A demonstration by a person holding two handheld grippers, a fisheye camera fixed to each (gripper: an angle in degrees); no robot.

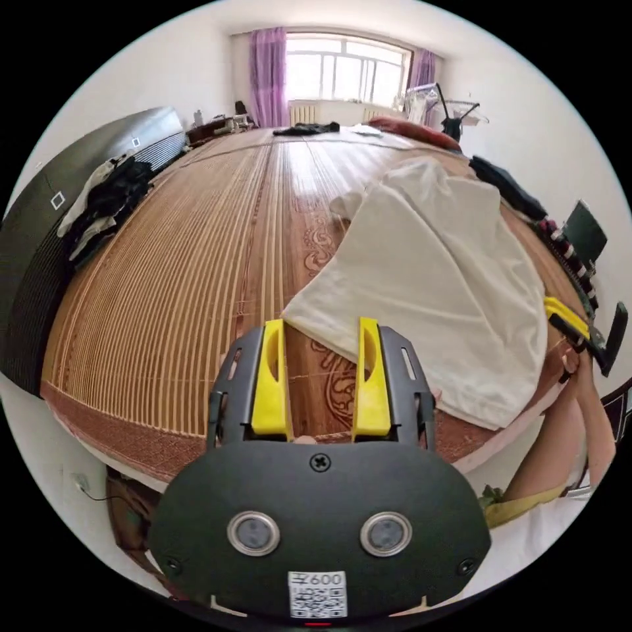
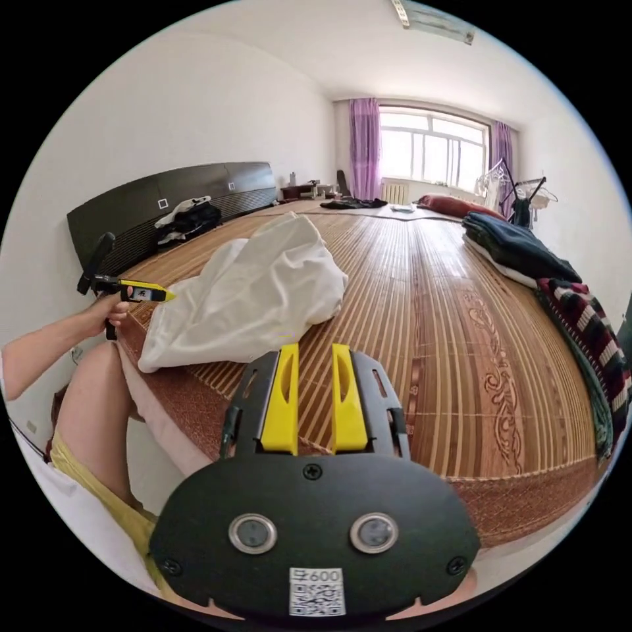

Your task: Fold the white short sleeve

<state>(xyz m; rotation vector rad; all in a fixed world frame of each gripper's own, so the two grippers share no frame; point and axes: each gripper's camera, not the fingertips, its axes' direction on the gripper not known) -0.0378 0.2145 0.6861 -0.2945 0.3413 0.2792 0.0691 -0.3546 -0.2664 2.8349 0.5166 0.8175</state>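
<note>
The white short sleeve shirt point(image 1: 434, 276) lies crumpled on a bamboo mat point(image 1: 197, 276) near the bed's front edge. My left gripper point(image 1: 321, 326) hovers open in front of the shirt's near corner, with nothing between the jaws. A hand holds my right gripper point(image 1: 567, 321) at the shirt's far side. In the right gripper view the shirt point(image 2: 257, 296) is heaped left of my right gripper point(image 2: 314, 347). That gripper's jaws stand a narrow gap apart over the mat point(image 2: 428, 316), holding nothing. The left gripper point(image 2: 148, 292) sits by the shirt's left edge.
A dark headboard point(image 2: 171, 191) has a pile of clothes point(image 2: 187, 220) against it. Folded dark clothes point(image 2: 513, 247) and a striped garment point(image 2: 586, 329) lie along the mat's right side. A clothes rack point(image 2: 526, 191) stands by the window. The person's arm point(image 2: 46, 355) and leg point(image 2: 99, 421) are beside the bed.
</note>
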